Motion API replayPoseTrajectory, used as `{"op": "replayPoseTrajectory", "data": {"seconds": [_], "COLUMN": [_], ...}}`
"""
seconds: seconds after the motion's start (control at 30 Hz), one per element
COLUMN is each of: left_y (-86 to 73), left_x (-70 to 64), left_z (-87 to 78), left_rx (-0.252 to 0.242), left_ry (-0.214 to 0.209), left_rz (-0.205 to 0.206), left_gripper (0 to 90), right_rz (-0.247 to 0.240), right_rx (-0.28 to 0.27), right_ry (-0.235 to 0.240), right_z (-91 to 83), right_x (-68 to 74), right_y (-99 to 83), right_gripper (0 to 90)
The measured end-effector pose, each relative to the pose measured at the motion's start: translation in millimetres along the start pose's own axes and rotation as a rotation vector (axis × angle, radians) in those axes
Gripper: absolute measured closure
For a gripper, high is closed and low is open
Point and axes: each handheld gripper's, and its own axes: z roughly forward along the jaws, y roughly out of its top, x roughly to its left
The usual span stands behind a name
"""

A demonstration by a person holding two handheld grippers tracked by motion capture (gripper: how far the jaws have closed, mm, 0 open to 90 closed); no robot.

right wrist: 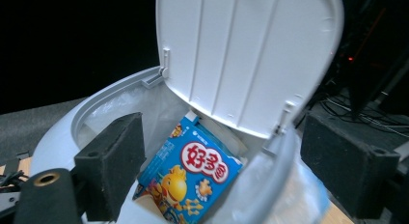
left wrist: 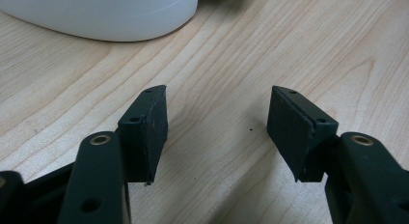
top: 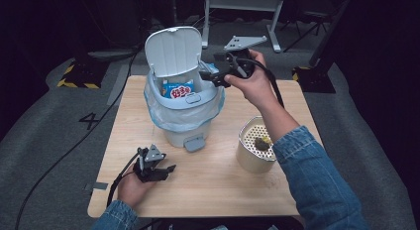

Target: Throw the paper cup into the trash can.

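A pale grey pedal bin (top: 184, 111) with a plastic liner stands at the back middle of the wooden table, its lid (top: 174, 50) raised upright. Inside lies a blue snack packet (top: 178, 90) with red and white characters (right wrist: 193, 178). My right gripper (top: 210, 76) hovers over the bin's right rim, open, nothing between its pads (right wrist: 113, 159). My left gripper (top: 168, 169) rests low on the table in front of the bin, open and empty, its pads (left wrist: 147, 130) just above the wood.
A metal can (top: 255, 145) with dark scraps inside stands on the right of the table (top: 208, 190), beside the right forearm. The bin's pedal (top: 194, 142) juts toward the front. Cables trail off the table's left edge. Dark floor and furniture legs lie beyond.
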Motion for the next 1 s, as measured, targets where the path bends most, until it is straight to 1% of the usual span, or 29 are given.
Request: {"op": "replayPoseTrajectory", "data": {"seconds": [0.13, 0.23, 0.33, 0.4, 0.63, 0.73, 0.83, 0.9, 0.97, 1.0], "left_y": [-0.1, -0.7, -1.6, -1.8, -2.2, -2.6, -2.8, -2.9, -2.9, -2.9], "left_x": [-0.1, -0.1, 0.1, -0.1, 0.0, 0.2, 0.9, 0.7, 0.6, 0.6], "left_z": [-0.3, -0.8, -1.8, -2.0, -2.1, -2.7, -3.3, -3.4, -3.3, -3.3], "left_rx": [0.000, 0.000, 0.001, 0.001, 0.002, 0.003, 0.004, 0.005, 0.004, 0.004], "left_ry": [0.004, 0.002, 0.007, 0.007, 0.002, 0.001, 0.005, 0.006, 0.006, 0.006], "left_rz": [0.000, -0.002, -0.002, -0.005, -0.007, -0.006, 0.003, 0.003, 0.003, 0.002], "left_gripper": [40.1, 40.1, 40.1, 40.0, 40.0, 39.9, 39.9, 39.8, 39.8, 39.8], "right_rz": [0.008, 0.015, 0.029, 0.028, 0.025, 0.032, 0.041, 0.056, 0.091, 0.112], "right_rx": [0.007, 0.014, 0.022, 0.029, 0.048, 0.059, 0.065, 0.070, 0.087, 0.106], "right_ry": [-0.019, -0.035, -0.046, -0.048, -0.061, -0.065, -0.071, -0.081, -0.097, -0.106], "right_z": [-25.0, -40.4, -57.1, -67.6, -104.6, -118.9, -131.9, -141.3, -149.7, -153.5], "right_x": [-2.7, -5.3, -8.6, -9.9, -10.9, -11.3, -12.4, -13.4, -14.9, -15.7], "right_y": [-3.0, -6.5, -11.1, -14.7, -31.4, -39.7, -47.2, -52.6, -59.0, -62.8], "right_gripper": [20.1, 21.0, 22.4, 24.7, 25.1, 25.1, 25.8, 26.3, 26.6, 27.2]}}
